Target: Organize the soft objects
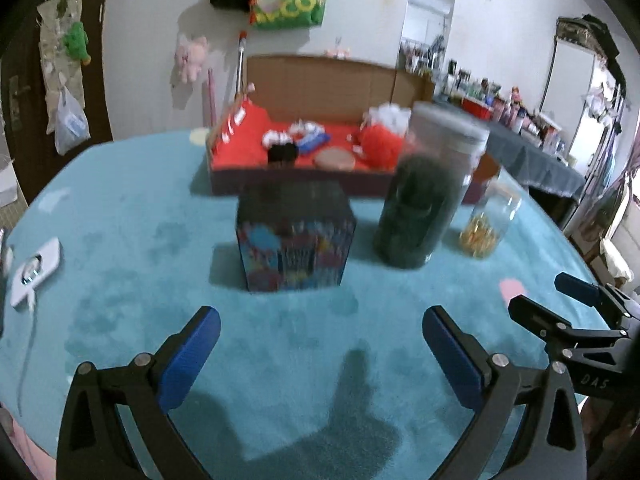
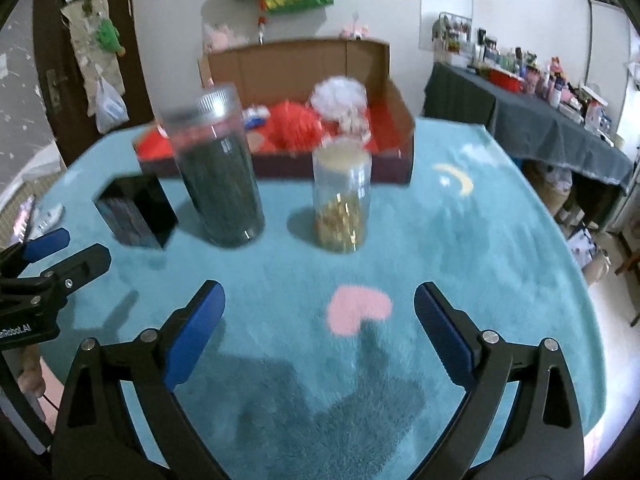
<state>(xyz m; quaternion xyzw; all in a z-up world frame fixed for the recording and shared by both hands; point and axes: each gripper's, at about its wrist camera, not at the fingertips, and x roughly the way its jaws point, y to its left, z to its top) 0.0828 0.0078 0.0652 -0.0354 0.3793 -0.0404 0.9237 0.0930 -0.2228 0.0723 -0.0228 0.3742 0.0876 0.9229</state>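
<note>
Both grippers, left and right, hang spread and empty over my teal cloth, while red and white pompoms lie in the cardboard box; stage undeterminable.

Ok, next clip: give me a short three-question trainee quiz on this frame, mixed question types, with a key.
1. True or false: the left gripper is shut on a toy.
2. Multiple choice: the soft toys lie in
A) the cardboard box
B) the tall jar
C) the small jar
3. In the right wrist view, which jar stands nearer the dark cube box?

Key
1. False: both the left gripper and the right gripper are open and empty over the teal cloth.
2. A: the red toy and white toy are in the box.
3. The tall jar.
</note>
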